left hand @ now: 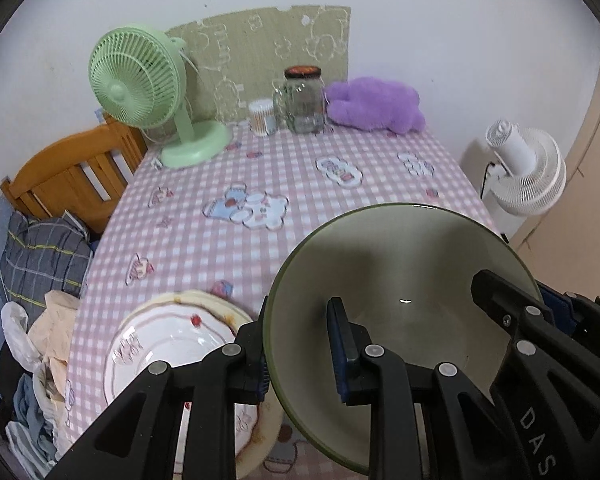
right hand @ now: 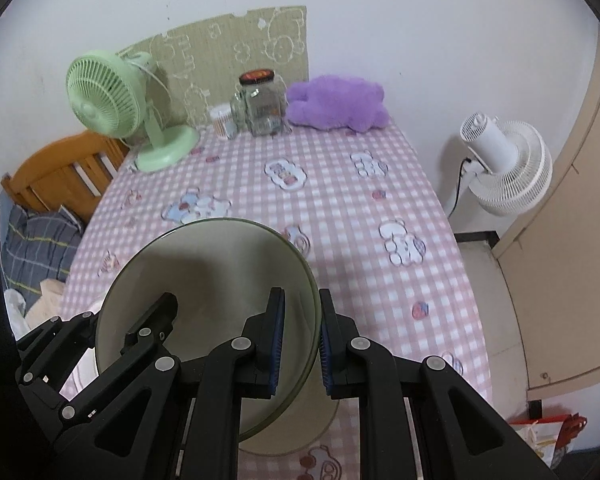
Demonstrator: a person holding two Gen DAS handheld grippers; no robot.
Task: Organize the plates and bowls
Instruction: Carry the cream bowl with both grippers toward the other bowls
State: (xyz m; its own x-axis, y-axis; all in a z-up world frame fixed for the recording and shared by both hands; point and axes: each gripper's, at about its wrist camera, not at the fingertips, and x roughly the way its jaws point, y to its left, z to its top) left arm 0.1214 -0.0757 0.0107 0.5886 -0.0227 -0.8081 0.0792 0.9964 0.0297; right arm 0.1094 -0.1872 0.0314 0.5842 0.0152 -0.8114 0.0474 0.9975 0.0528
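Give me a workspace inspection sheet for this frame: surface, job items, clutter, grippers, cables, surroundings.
Surface: table under pink checked cloth.
Job's things: green bowl held by both grippers, one on each side of its rim; white plates stacked at the near left.
Clutter: green fan, glass jar, cotton swab tub, purple plush at the far edge.
Grippers: left gripper and right gripper both shut on the rim.
Cables: black cord at the white fan.
Surroundings: wooden chair, clothes.
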